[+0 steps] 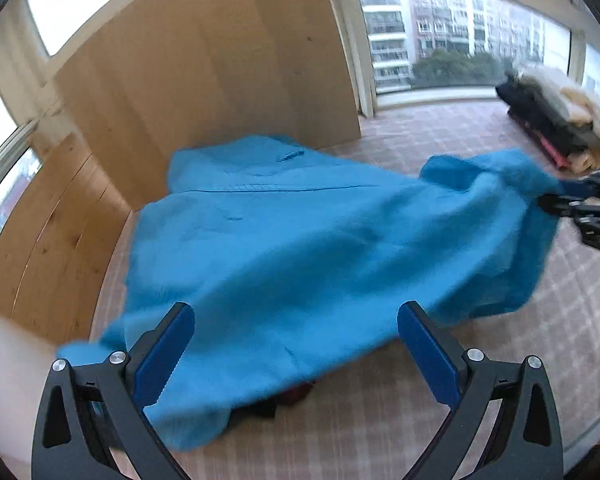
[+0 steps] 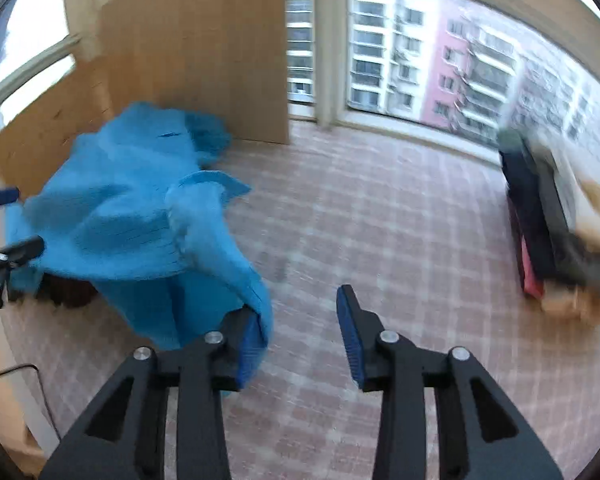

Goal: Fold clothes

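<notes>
A fuzzy blue garment [image 1: 292,240] lies spread on the checked cloth surface [image 1: 380,420], its right end lifted and blurred. My left gripper [image 1: 296,344] is open, its jaws wide apart over the garment's near edge. In the right wrist view the same garment [image 2: 140,220] hangs in folds at the left. My right gripper [image 2: 300,336] is open; the garment's edge drapes against its left finger [image 2: 248,344]. The right gripper also shows in the left wrist view [image 1: 580,208] beside the lifted end. A dark item [image 1: 284,400] peeks from under the garment.
Wooden panels [image 1: 204,72] stand behind and to the left of the surface. A stack of folded clothes [image 2: 556,232] in black, red and cream sits at the far right. Large windows [image 2: 420,48] lie beyond. A dark cable [image 2: 28,380] runs at the lower left.
</notes>
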Tool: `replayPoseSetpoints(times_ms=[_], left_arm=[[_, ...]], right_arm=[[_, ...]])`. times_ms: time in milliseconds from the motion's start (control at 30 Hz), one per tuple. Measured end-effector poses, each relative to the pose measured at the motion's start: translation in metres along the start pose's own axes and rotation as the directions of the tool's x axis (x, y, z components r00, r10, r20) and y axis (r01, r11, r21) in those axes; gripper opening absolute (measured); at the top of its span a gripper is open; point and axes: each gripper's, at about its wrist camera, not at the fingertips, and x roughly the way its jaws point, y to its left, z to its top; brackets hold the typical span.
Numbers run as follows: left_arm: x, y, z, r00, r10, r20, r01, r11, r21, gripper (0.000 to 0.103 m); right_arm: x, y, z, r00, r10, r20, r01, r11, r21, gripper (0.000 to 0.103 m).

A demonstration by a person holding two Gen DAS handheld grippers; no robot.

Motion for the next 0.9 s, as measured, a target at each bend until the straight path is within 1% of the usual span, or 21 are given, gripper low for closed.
replayPoseSetpoints(times_ms=[67, 133, 200, 267, 333, 433, 467, 500, 533, 567, 600, 667, 733, 767, 800, 833, 867, 900], left_arm=[[0.018, -0.002, 0.008, 1.0, -0.023, -0.015, 0.023, 1.0, 0.021, 0.102], [0.032, -0.004, 0.013, 0.998, -0.053, -0.026, 0.054, 0.998, 0.036, 0.102], [0.045, -0.007, 0.016, 0.997, -0.072, -0.039, 0.074, 0.996, 0.052, 0.102], [0.058, -0.01, 0.018, 0.995, -0.09, -0.053, 0.093, 0.993, 0.069, 0.102], [0.065, -0.012, 0.018, 0.993, -0.101, -0.056, 0.105, 0.991, 0.078, 0.102], [0.069, -0.011, 0.017, 0.989, -0.134, -0.064, 0.139, 0.987, 0.077, 0.102], [0.067, -0.011, 0.018, 0.985, -0.162, -0.062, 0.166, 0.983, 0.074, 0.102], [0.065, -0.01, 0.019, 0.98, -0.192, -0.059, 0.196, 0.978, 0.071, 0.102], [0.061, -0.01, 0.019, 0.977, -0.204, -0.054, 0.208, 0.976, 0.072, 0.102], [0.058, -0.01, 0.019, 0.977, -0.207, -0.045, 0.21, 0.974, 0.082, 0.102], [0.054, -0.011, 0.019, 0.977, -0.208, -0.035, 0.211, 0.973, 0.095, 0.102], [0.049, -0.011, 0.018, 0.979, -0.204, -0.025, 0.205, 0.971, 0.119, 0.102], [0.051, -0.009, 0.014, 0.982, -0.188, -0.029, 0.19, 0.972, 0.14, 0.102], [0.053, -0.006, 0.012, 0.983, -0.182, -0.034, 0.185, 0.973, 0.14, 0.102], [0.055, -0.003, 0.009, 0.983, -0.177, -0.04, 0.18, 0.974, 0.138, 0.102], [0.057, 0.0, 0.007, 0.984, -0.171, -0.046, 0.176, 0.975, 0.136, 0.102], [0.059, 0.003, 0.004, 0.985, -0.165, -0.053, 0.171, 0.976, 0.134, 0.102], [0.062, 0.006, 0.002, 0.985, -0.16, -0.059, 0.166, 0.977, 0.132, 0.102]], right_arm=[[-0.006, -0.004, -0.007, 1.0, 0.007, -0.005, -0.006, 0.999, 0.053, 0.038], [-0.018, -0.005, -0.017, 1.0, 0.008, 0.012, -0.009, 0.996, 0.09, 0.041], [-0.03, -0.003, -0.03, 0.999, 0.031, 0.036, -0.036, 0.991, 0.13, 0.041], [-0.043, 0.005, -0.041, 0.999, 0.021, 0.045, -0.026, 0.993, 0.115, 0.041], [-0.049, 0.015, -0.05, 0.999, -0.008, 0.048, 0.004, 0.996, 0.092, 0.041], [-0.049, 0.03, -0.055, 0.999, 0.04, 0.018, -0.041, 0.998, 0.053, 0.041], [-0.046, 0.036, -0.054, 0.999, 0.047, 0.014, -0.048, 0.998, 0.031, 0.041], [-0.042, 0.044, -0.052, 0.999, 0.038, 0.02, -0.038, 0.999, -0.005, 0.042], [-0.035, 0.052, -0.051, 0.999, 0.019, 0.027, -0.018, 0.999, -0.049, 0.045], [-0.026, 0.061, -0.051, 0.999, -0.012, 0.036, 0.016, 0.994, -0.104, 0.051], [-0.014, 0.069, -0.051, 0.998, -0.041, 0.039, 0.046, 0.987, -0.154, 0.053], [0.017, 0.078, -0.052, 0.995, -0.096, 0.024, 0.099, 0.968, -0.232, 0.053], [0.042, 0.082, -0.052, 0.986, -0.162, 0.026, 0.162, 0.942, -0.294, 0.053], [0.05, 0.083, -0.051, 0.983, -0.182, 0.04, 0.185, 0.928, -0.323, 0.053], [0.053, 0.081, -0.048, 0.983, -0.177, 0.039, 0.18, 0.928, -0.325, 0.053], [0.056, 0.077, -0.043, 0.988, -0.153, 0.019, 0.151, 0.94, -0.304, 0.041], [0.057, 0.07, -0.036, 0.995, -0.102, -0.014, 0.095, 0.96, -0.264, 0.012], [0.055, 0.06, -0.027, 0.998, -0.022, -0.053, 0.011, 0.981, -0.194, 0.007]])
